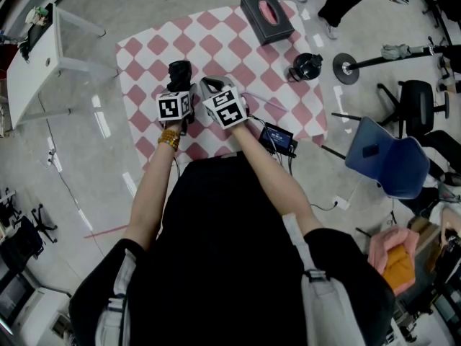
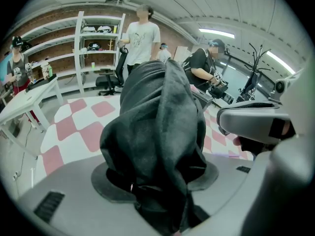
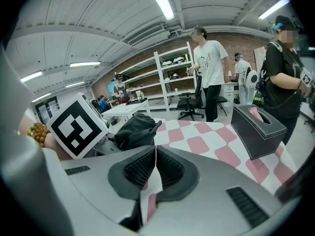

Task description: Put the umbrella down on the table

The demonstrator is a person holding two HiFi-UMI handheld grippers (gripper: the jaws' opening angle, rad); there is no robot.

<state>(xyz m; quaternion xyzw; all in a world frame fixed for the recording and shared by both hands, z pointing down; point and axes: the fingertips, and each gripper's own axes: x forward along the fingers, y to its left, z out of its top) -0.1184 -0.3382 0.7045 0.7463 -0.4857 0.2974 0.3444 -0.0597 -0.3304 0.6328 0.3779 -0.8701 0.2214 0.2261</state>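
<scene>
The table draped in a pink-and-white checked cloth (image 1: 151, 56) is lying under both outstretched arms, and the black folded fabric umbrella (image 2: 157, 132) is sitting over its near-middle part, well apart from the dark grey tissue box with a pink tissue (image 1: 266, 16) at the far edge. Whether the umbrella is already touching the cloth cannot be told from any view.

The likely trouble is in the letting go. The left gripper (image 1: 178, 91) is clenching the umbrella low down, in loose folds of cloth rather than on anything firm, so if the jaws are opening while it is hanging above the surface it may be dropping and rolling. A fold could also be snagging on a pad and dragging as the gripper is pulling away. Lowering it until it is lying flat looks safer.

Both forearms are reaching straight forward, side by side, with the marker cubes almost touching. The right gripper (image 3: 153, 168) is waiting just beside the left with its jaws pressed together on nothing — it is carrying no load.
</scene>
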